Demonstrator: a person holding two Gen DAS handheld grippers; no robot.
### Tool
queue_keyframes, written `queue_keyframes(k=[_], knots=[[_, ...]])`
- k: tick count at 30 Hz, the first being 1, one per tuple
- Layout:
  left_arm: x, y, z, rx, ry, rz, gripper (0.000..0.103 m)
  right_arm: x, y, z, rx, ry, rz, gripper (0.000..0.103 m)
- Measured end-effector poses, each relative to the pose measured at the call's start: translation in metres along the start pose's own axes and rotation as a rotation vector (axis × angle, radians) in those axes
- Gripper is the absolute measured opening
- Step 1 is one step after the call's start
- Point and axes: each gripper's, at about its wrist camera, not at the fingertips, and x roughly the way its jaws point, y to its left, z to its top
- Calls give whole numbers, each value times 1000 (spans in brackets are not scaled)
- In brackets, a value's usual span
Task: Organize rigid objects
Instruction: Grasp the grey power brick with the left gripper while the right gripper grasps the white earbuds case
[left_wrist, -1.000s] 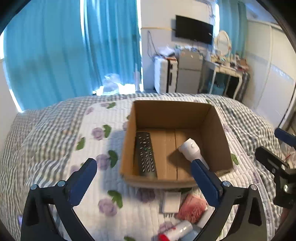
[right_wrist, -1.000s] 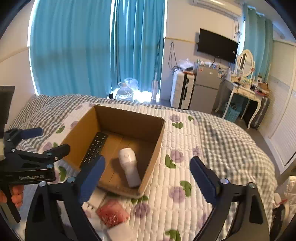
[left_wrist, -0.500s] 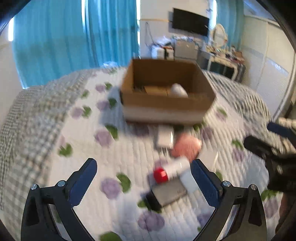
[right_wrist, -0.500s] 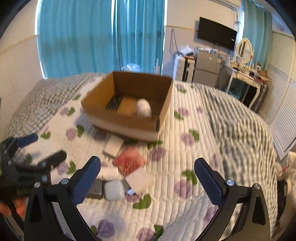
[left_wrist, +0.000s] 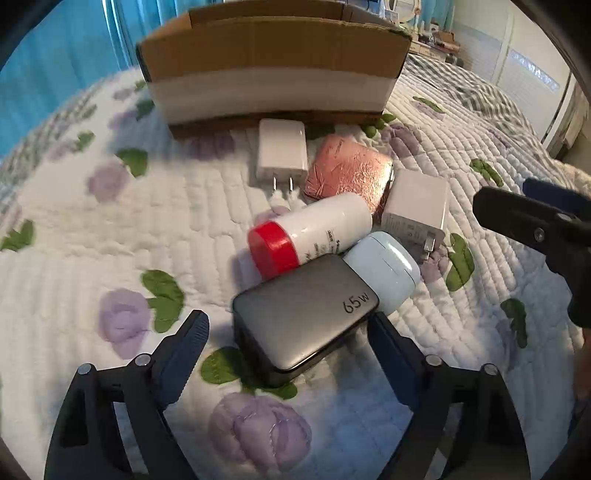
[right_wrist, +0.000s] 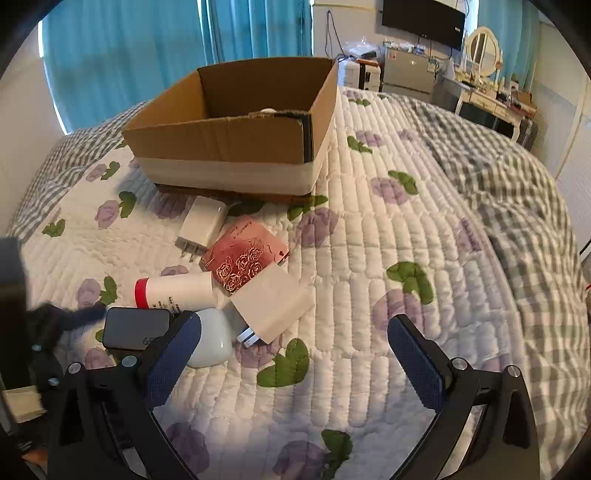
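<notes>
the left gripper (left_wrist: 286, 341) was spread wide, straddling the grey 65w charger (left_wrist: 304, 319), apparently for boxing it; the right gripper (right_wrist: 293, 360) hovered released, empty.

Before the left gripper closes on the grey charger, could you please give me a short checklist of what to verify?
1. Left gripper open: ok, both pads spread wide.
2. Grey charger between the pads: ok, it sits in the gap, though turned at an angle.
3. Charger free of neighbours: not ok, the white earbud case and the red-capped bottle press against its far edge.
4. Right gripper out of the way: ok, open, holding nothing, off to the side.
5. Cardboard box reachable: ok, it stands open on the quilt behind the pile.
6. Room left inside the box: cannot tell, its front wall hides the floor.
</notes>
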Motion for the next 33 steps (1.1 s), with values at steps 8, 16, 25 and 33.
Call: queue_keyframes(k=[8,16,25,33], knots=[[-4,-5,-5,22,-47,-70,74,9,-6,-2,39,19,-10,102],[-41,7,-6,-5,-127,41,74,3,1,-6,12,-1,7,102],[-48,61,-1,-191,-135,117,74,10,36,-16,-62,45,99,101],[-47,66,-3,-208,-132,129,74,47,69,-23,-88,140,113,82]])
